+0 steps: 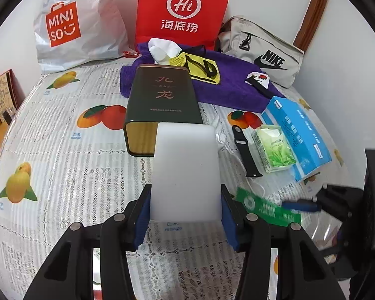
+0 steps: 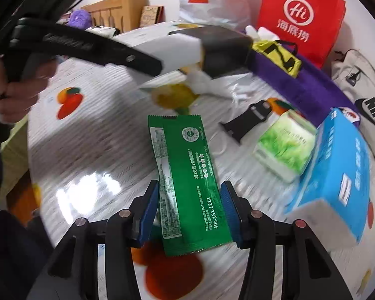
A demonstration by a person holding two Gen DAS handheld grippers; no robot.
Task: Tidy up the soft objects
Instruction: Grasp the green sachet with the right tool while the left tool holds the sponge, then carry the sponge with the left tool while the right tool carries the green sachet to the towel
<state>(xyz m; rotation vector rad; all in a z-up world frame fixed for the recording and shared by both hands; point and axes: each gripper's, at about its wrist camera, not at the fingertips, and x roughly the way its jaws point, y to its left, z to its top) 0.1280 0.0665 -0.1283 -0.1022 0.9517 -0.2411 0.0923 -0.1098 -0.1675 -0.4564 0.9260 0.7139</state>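
Note:
My left gripper (image 1: pixel 185 215) is shut on a white foam block (image 1: pixel 186 170), its blue pads pressing both sides; the block stands upright above the fruit-print tablecloth (image 1: pixel 62 175), just in front of a dark green tin (image 1: pixel 162 100). In the right wrist view a hand (image 2: pixel 20 92) holds that gripper, and the block (image 2: pixel 177 47) sticks out towards the tin. My right gripper (image 2: pixel 190 210) is shut on a green foil packet (image 2: pixel 187 175), pads against its two long edges; the packet looks sharp while the table behind is blurred. The packet (image 1: pixel 265 207) also shows at the lower right of the left wrist view.
A purple towel (image 1: pixel 227 85) at the back carries a yellow mesh pouch (image 1: pixel 202 67) and white cloth (image 1: pixel 160 48). Behind stand a Miniso bag (image 1: pixel 70 30), a red paper bag (image 1: pixel 182 10) and a Nike pouch (image 1: pixel 262 52). A blue tissue box (image 1: pixel 297 135), green tissue pack (image 1: pixel 272 147) and black strap (image 1: pixel 245 150) lie right.

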